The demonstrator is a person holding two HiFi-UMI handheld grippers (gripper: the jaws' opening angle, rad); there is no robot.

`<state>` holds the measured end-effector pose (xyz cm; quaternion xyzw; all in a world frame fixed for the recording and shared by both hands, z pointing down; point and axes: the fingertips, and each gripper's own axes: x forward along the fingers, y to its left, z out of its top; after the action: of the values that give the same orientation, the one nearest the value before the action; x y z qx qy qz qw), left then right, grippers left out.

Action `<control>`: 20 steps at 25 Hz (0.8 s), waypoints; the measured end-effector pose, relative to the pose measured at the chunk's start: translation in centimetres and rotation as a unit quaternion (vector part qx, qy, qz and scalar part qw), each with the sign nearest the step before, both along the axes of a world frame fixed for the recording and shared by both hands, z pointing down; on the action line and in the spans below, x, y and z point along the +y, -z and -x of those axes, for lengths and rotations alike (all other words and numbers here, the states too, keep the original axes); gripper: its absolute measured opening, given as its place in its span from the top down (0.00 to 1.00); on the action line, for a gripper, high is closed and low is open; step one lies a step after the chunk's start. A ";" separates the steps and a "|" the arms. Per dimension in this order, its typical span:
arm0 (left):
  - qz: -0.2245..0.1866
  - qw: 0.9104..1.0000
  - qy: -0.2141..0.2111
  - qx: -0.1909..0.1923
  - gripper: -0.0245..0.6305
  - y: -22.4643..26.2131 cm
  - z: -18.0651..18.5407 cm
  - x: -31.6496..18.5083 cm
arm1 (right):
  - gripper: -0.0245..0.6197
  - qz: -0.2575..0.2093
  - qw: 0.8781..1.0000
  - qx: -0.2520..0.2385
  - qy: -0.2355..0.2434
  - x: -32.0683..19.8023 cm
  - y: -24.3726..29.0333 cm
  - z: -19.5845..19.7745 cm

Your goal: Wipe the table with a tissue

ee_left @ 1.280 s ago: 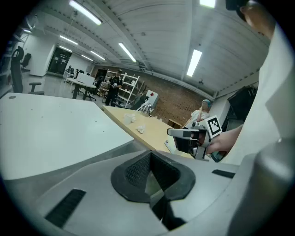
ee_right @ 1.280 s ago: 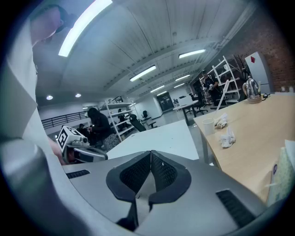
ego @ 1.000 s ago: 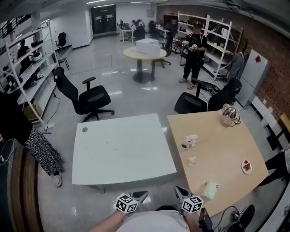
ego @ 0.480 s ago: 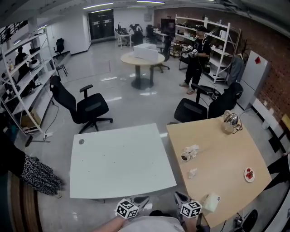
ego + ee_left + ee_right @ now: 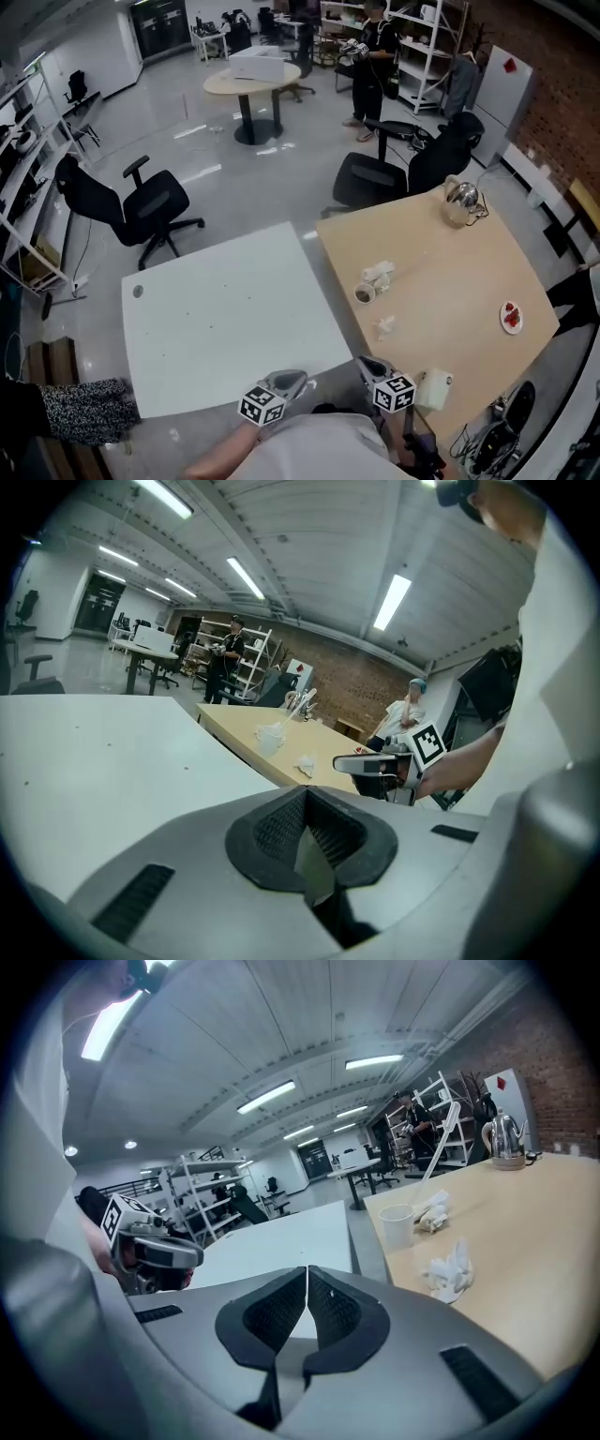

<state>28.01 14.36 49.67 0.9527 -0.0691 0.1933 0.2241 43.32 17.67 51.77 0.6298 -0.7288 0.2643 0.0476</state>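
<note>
a: the crumpled tissue [image 5: 385,327] lies on the wooden table [image 5: 450,272], just near of the cup [image 5: 363,294]. both tongs are clenched and empty: right gripper [image 5: 370,367] nearest, left gripper [image 5: 289,380] to its left.
b: risks?
a: closed jaws could shove the tissue away or tip the cup (it looks filled).
b: writing?
a: none readable.

Kettle [image 5: 459,197] upright, paper cup [image 5: 363,294] well apart; black office chair [image 5: 155,206]; person [image 5: 367,52] standing near shelves [image 5: 427,42].
</note>
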 end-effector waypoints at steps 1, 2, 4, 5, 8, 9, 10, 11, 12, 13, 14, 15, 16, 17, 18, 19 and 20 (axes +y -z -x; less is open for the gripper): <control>0.000 1.000 -0.007 -0.002 0.96 -0.1 -0.6 -0.2 | 0.93 0.003 1.000 0.003 -0.004 -0.2 -0.1 -0.6; 0.000 1.000 -0.014 -0.004 0.96 -0.2 -1.0 -0.2 | 0.93 0.005 1.000 0.005 -0.009 -0.3 -0.2 -1.2; 0.001 1.000 -0.028 -0.007 0.96 -0.4 -1.7 -0.2 | 0.93 0.012 1.000 0.008 -0.020 0.0 -0.8 -2.0; 0.000 0.999 -0.033 -0.006 0.96 -0.5 -2.0 -0.2 | 0.93 0.016 0.999 0.012 -0.025 0.2 -1.2 -2.4; -0.008 0.999 -0.041 0.000 0.96 0.0 -3.6 -1.7 | 0.93 0.021 0.998 0.035 -0.038 -1.1 -1.1 -4.5; -0.010 0.999 -0.042 0.001 0.96 0.3 -4.1 -2.2 | 0.93 0.024 0.998 0.041 -0.042 -1.8 -1.0 -5.1; -0.011 0.999 -0.043 0.000 0.96 0.5 -4.3 -2.6 | 0.93 0.030 0.997 0.045 -0.047 -2.1 -1.2 -5.7; -0.011 0.999 -0.045 -0.003 0.96 0.6 -4.3 -2.8 | 0.93 0.040 0.997 0.048 -0.054 -2.1 -1.7 -6.2; -0.009 0.999 -0.046 -0.007 0.96 0.5 -4.3 -2.8 | 0.93 0.052 0.995 0.052 -0.062 -1.9 -2.4 -6.8; -0.007 0.999 -0.047 -0.010 0.96 0.5 -4.2 -2.8 | 0.93 0.063 0.994 0.058 -0.070 -1.6 -3.0 -7.4; -0.007 0.999 -0.046 -0.013 0.96 0.5 -4.2 -2.9 | 0.93 0.072 0.992 0.064 -0.079 -1.6 -3.3 -8.3; -0.007 0.999 -0.045 -0.015 0.96 0.5 -4.1 -3.2 | 0.93 0.079 0.991 0.070 -0.086 -1.8 -3.6 -9.2; -0.008 0.999 -0.043 -0.018 0.96 0.6 -4.1 -3.5 | 0.93 0.084 0.989 0.076 -0.091 -2.1 -3.7 -10.0; -0.008 0.999 -0.040 -0.021 0.96 0.6 -3.9 -3.8 | 0.93 0.089 0.988 0.081 -0.095 -2.4 -3.9 -10.8; -0.009 0.999 -0.037 -0.024 0.96 0.7 -3.8 -4.1 | 0.93 0.093 0.987 0.086 -0.097 -2.8 -4.1 -11.4; -0.010 0.999 -0.034 -0.027 0.96 0.8 -3.8 -4.4 | 0.93 0.095 0.986 0.092 -0.098 -3.1 -4.2 -12.1; -0.011 0.999 -0.031 -0.029 0.96 0.8 -3.8 -4.7 | 0.93 0.097 0.986 0.099 -0.098 -3.6 -4.3 -12.7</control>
<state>31.80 9.64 48.84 0.9507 -0.0486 0.2270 0.2056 55.97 14.11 56.04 0.7134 -0.6263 0.2738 0.1542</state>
